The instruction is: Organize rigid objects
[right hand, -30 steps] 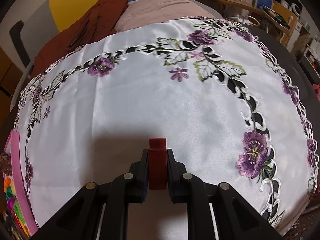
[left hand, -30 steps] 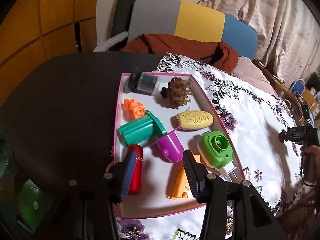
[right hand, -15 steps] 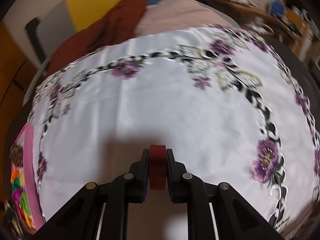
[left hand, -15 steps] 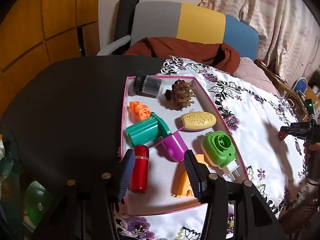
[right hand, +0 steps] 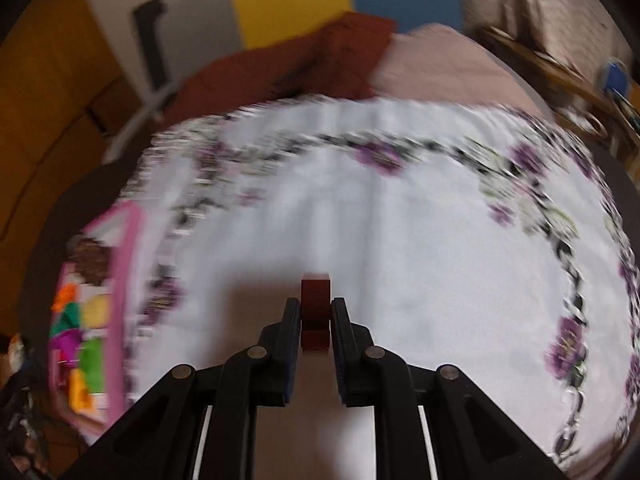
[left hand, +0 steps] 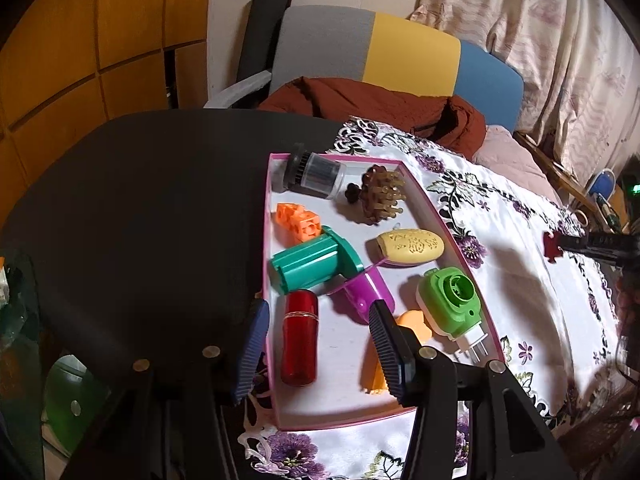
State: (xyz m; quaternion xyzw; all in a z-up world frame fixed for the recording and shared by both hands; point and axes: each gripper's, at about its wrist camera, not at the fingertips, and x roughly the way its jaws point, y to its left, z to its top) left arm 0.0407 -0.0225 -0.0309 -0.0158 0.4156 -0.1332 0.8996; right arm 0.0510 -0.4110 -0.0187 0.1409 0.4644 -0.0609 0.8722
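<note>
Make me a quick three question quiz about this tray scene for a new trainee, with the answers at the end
1. True or false: the left gripper is clamped on the red cylinder.
2. Multiple choice: what does the right gripper hold? A) a dark red block B) a yellow oval piece C) a green plug
3. Fill in the blank: in the pink-rimmed tray, the orange block lies right next to the ____ cylinder with a flange.

Key
1. False: its fingers stand apart, above the tray's near end, gripping nothing.
2. A: the dark red block sits pinched between the fingers, over the flowered cloth.
3. Teal: the teal cylinder.
</note>
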